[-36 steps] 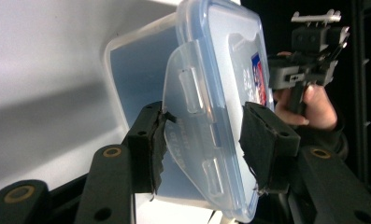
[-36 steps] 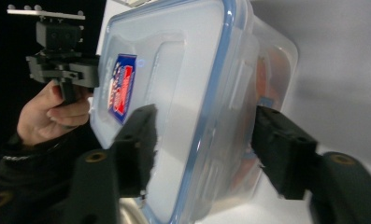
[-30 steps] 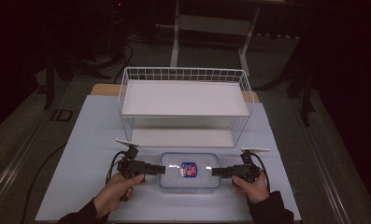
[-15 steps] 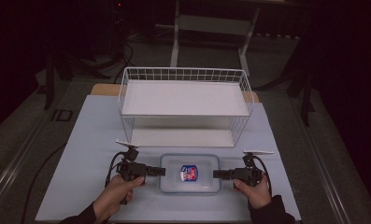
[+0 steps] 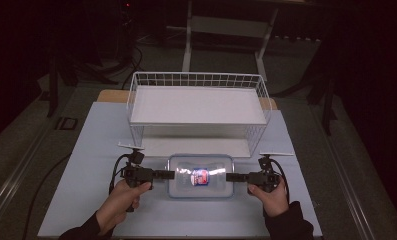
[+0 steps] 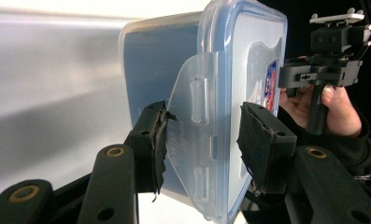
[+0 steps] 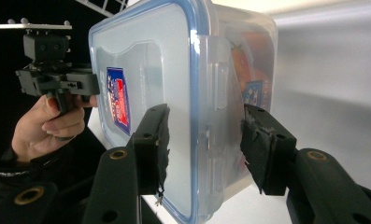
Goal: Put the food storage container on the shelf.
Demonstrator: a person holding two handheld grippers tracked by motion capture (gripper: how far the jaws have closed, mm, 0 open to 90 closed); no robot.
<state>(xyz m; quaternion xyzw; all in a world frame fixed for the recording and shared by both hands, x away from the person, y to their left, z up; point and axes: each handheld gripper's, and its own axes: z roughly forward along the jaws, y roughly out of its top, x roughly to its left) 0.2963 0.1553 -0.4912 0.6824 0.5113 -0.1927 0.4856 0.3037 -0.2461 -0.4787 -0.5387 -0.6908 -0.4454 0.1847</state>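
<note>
Both tongs have shifted outward since 1 s ago: then tips sat over the lid's middle, now they sit at the short ends of the plastic food container (image 5: pixel 200 176). We find it flat on the table (image 5: pixel 86 150), just in front of the white wire basket (image 5: pixel 196 102), lid on. Left tongs (image 5: pixel 164 174) spread, straddling the left-end latch flap (image 6: pixel 195 107); near pad touches or almost touches, far pad apart. Right tongs (image 5: pixel 233 176) also spread around the right-end clip, pads (image 7: pixel 262 140) not yet pressing. We judge step in hand: gripping both ends, poss. to unlatch or lift. Recommend closing both sides evenly, pads square on flaps, wrists level, avoiding tilt.
</note>
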